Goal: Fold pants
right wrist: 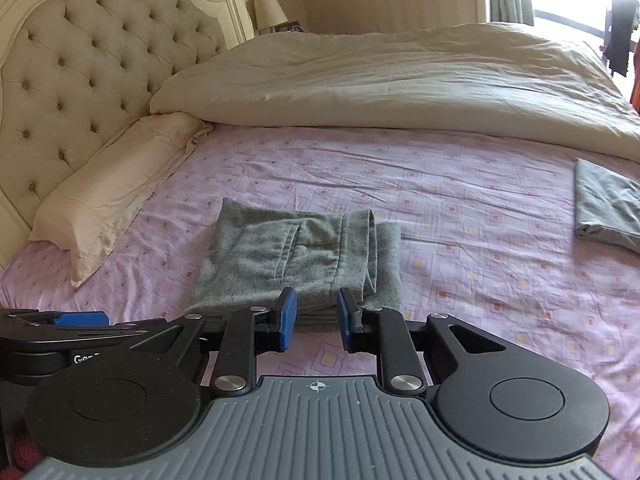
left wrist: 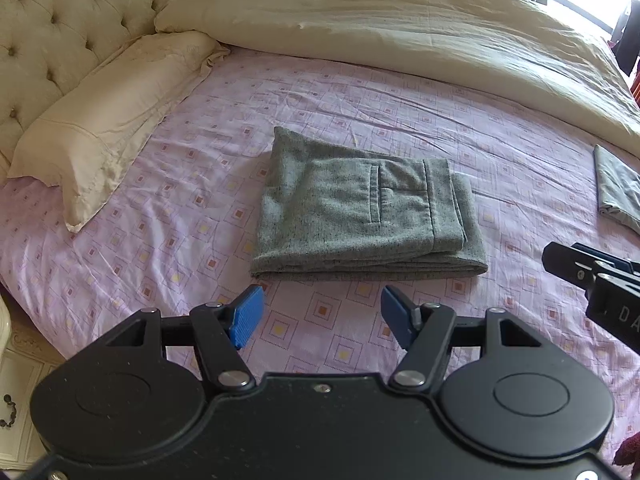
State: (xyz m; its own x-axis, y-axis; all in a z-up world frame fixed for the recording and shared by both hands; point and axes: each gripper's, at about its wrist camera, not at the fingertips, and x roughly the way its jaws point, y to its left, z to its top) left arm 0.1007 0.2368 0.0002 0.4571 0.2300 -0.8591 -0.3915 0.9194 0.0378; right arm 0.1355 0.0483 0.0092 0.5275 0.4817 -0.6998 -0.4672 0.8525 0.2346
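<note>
The left gripper hangs over the bedsheet with its blue pads spread wide and nothing between them, just short of the near edge of the pants. The right gripper has its jaws set to a narrow gap, also empty; in the right wrist view its pads sit in front of the near folded edge of the pants, and whether they touch the cloth I cannot tell.

The pants are grey, speckled wool-like fabric, folded into a compact rectangle of several layers. They lie flat near the middle of the bare part of the bed, with a welt pocket and the waistband facing up. The stacked fold edges face the grippers.

Under them is a pink bedsheet printed with small squares, lightly creased. To the left, well apart from the pants, a cream pillow leans along the tufted headboard. Behind the pants a cream duvet is pushed up in a long mound across the far side of the bed. At the right, well apart, lies a second folded grey cloth. A bedside lamp stands beyond the headboard, and bright window light comes in at the upper right.
</note>
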